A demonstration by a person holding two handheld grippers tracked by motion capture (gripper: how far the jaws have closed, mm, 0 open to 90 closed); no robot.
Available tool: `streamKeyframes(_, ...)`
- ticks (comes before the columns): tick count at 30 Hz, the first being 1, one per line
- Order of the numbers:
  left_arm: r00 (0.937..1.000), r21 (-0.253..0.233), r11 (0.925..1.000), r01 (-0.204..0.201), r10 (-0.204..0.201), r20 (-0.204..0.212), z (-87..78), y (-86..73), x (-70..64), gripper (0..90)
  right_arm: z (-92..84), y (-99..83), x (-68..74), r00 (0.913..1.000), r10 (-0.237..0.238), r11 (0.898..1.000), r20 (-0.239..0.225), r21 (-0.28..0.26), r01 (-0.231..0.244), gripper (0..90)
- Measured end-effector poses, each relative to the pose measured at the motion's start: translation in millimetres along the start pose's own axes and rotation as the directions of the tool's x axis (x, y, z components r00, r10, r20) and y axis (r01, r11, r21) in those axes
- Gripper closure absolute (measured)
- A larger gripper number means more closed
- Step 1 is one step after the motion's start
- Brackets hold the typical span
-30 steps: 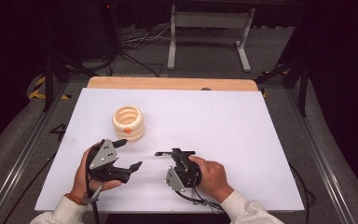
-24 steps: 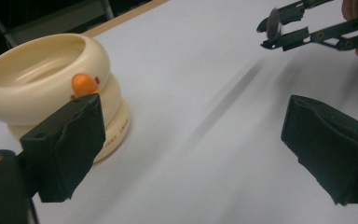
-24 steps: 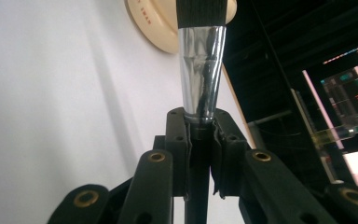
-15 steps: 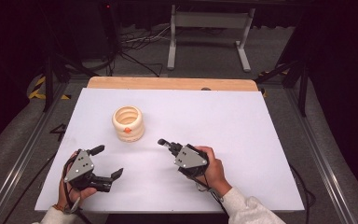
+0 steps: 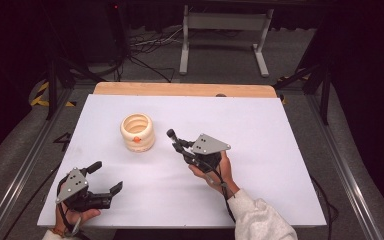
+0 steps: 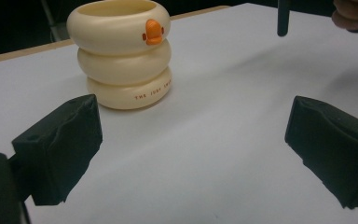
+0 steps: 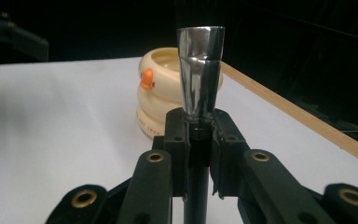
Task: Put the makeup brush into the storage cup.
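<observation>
I see one cream cup (image 6: 123, 53), three stacked glossy rings with an orange beak and red lettering too small to read, far left on my white worktop (image 5: 280, 150). My right gripper (image 7: 199, 122) clamps one brush (image 7: 200, 70) by its black handle below the chrome ferrule. My left gripper (image 6: 193, 149), near left, has just been opening, jaws wide and empty.
</observation>
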State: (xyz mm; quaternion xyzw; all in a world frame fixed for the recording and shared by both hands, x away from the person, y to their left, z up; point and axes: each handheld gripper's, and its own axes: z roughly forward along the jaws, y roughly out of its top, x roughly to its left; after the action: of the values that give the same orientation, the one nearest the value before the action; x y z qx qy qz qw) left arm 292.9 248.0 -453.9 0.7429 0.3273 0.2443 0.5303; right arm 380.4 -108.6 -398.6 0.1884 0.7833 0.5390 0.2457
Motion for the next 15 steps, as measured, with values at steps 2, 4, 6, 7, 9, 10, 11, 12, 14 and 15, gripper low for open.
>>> streamKeyframes(2, 1.0, 0.008, 1.0, -0.002, 0.002, 0.007, 1.6, -0.5, -0.9, 5.3, 3.5, 4.6, -4.5, 0.9992, 0.038, 0.999, -0.012, -0.029, -0.038, 79.5)
streamKeyframes(4, 0.9999, 0.007, 0.9999, -0.01, 0.01, 0.01, 2.5, -0.5, -1.6, 5.8, 8.1, 10.5, -8.8, 0.9979, 0.063, 0.997, -0.017, -0.049, -0.064, 79.6)
streamKeyframes(6, 0.9999, 0.002, 1.0, -0.008, 0.008, 0.012, 2.9, -0.6, -2.1, 5.8, 12.4, 15.4, -12.0, 0.9963, 0.083, 0.994, -0.02, -0.069, -0.084, 79.5)
streamKeyframes(7, 0.9996, 0.003, 0.9997, -0.026, 0.026, 0.014, 3.2, -0.1, -2.6, 5.8, 15.1, 18.4, -14.0, 0.9957, 0.089, 0.993, -0.028, -0.08, -0.091, 79.5)
streamKeyframes(9, 0.9996, 0.006, 0.9996, -0.027, 0.027, 0.011, 4.0, 0.4, -3.7, 5.2, 18.2, 22.1, -15.3, 0.9952, 0.093, 0.991, -0.03, -0.09, -0.096, 79.5)
streamKeyframes(10, 0.9996, 0.006, 0.9996, -0.027, 0.027, 0.011, 4.0, 0.4, -3.7, 5.4, 18.2, 22.1, -15.3, 0.9952, 0.093, 0.991, -0.03, -0.09, -0.096, 79.5)
streamKeyframes(11, 0.9996, -0.006, 0.9998, -0.016, 0.016, 0.021, 4.5, 0.3, -4.4, 5.4, 20.7, 25.1, -16.2, 0.9954, 0.091, 0.991, -0.032, -0.095, -0.093, 79.6)
streamKeyframes(12, 0.9995, -0.01, 0.9998, -0.018, 0.018, 0.027, 4.8, 0.4, -4.7, 5.3, 23.7, 28.4, -16.6, 0.9949, 0.092, 0.99, -0.04, -0.105, -0.096, 79.5)
streamKeyframes(14, 0.9992, -0.009, 0.9996, -0.026, 0.026, 0.031, 5.6, 1.4, -5.1, 5.1, 28.5, 32.3, -16.6, 0.9942, 0.097, 0.989, -0.045, -0.112, -0.102, 79.6)
streamKeyframes(15, 0.9991, -0.012, 0.9996, -0.024, 0.024, 0.034, 5.7, 1.5, -5.2, 5.1, 31.1, 34.2, -16.7, 0.9936, 0.102, 0.987, -0.049, -0.117, -0.107, 79.6)
